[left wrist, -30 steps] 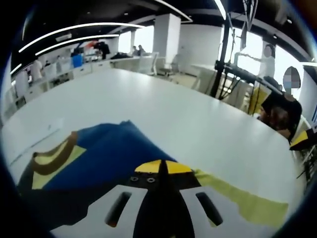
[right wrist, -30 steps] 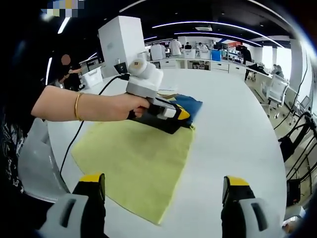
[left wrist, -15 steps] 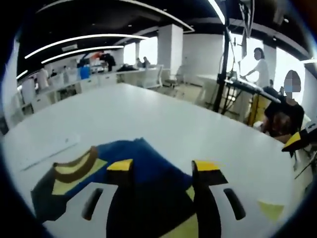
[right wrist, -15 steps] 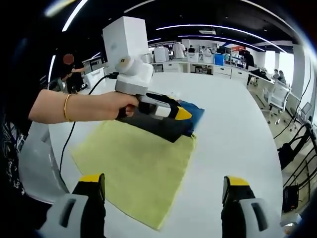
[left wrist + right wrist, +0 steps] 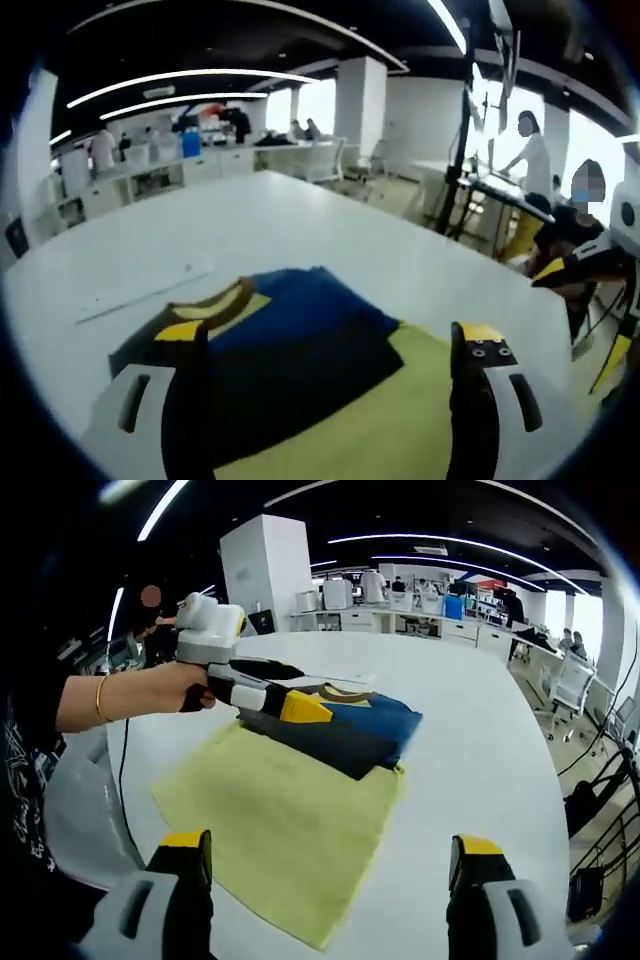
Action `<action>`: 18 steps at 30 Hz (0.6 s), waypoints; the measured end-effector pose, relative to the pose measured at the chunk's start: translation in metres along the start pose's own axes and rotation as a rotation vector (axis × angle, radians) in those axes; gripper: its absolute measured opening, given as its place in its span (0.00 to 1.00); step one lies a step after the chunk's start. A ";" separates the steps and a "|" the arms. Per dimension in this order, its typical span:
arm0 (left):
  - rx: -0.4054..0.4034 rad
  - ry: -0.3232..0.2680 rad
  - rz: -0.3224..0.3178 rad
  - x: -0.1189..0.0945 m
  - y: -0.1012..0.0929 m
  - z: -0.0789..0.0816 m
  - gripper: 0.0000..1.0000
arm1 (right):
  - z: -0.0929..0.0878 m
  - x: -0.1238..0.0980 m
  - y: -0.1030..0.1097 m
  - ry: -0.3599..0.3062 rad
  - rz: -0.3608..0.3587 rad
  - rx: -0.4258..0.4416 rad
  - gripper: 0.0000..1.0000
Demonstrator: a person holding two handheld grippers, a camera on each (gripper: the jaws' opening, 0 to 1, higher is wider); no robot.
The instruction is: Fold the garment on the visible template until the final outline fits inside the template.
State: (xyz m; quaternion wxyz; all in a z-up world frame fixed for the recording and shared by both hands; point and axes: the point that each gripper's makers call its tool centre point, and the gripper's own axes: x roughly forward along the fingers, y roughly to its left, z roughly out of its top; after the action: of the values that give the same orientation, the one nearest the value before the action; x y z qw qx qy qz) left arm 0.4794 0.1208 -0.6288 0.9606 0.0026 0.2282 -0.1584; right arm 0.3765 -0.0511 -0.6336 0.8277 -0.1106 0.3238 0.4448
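Observation:
The folded garment point(image 5: 290, 335), dark blue and black with a yellow and brown collar, lies flat on the far part of the yellow-green template point(image 5: 400, 430). My left gripper point(image 5: 330, 340) stands open just short of it, with nothing between its yellow-tipped fingers. In the right gripper view the garment point(image 5: 355, 730) lies across the template's point(image 5: 290, 815) far end, and a hand holds the left gripper point(image 5: 295, 688) over the garment's left side. My right gripper point(image 5: 330, 845) is open above the template's near edge, holding nothing.
The big white table point(image 5: 470, 710) spreads out on all sides. A thin white strip point(image 5: 140, 292) lies beyond the garment on the left. A person point(image 5: 575, 225) sits past the table's right edge, with desks, chairs and a white pillar point(image 5: 260, 575) farther off.
My left gripper has gone from shut on the garment to open, let it go and drawn back. The garment now lies flat on the template. The right gripper has stayed open and still.

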 end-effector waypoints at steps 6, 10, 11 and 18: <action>0.001 0.004 -0.001 -0.033 0.009 -0.001 0.99 | 0.001 0.003 0.007 0.007 0.019 -0.017 0.99; -0.006 0.016 0.012 -0.054 0.014 -0.009 0.99 | -0.002 0.006 0.011 0.015 0.024 -0.021 0.99; -0.011 0.015 0.017 -0.058 0.015 -0.010 0.99 | -0.002 0.006 0.012 0.014 0.024 -0.022 0.99; -0.040 0.046 0.051 -0.093 0.021 -0.037 0.99 | -0.006 0.008 0.018 0.022 0.034 -0.021 0.99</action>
State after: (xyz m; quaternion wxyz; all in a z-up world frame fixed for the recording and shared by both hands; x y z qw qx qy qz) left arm 0.3913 0.1712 -0.6223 0.9587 -0.0072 0.2534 -0.1290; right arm 0.3625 -0.0380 -0.6411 0.8152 -0.1188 0.3300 0.4609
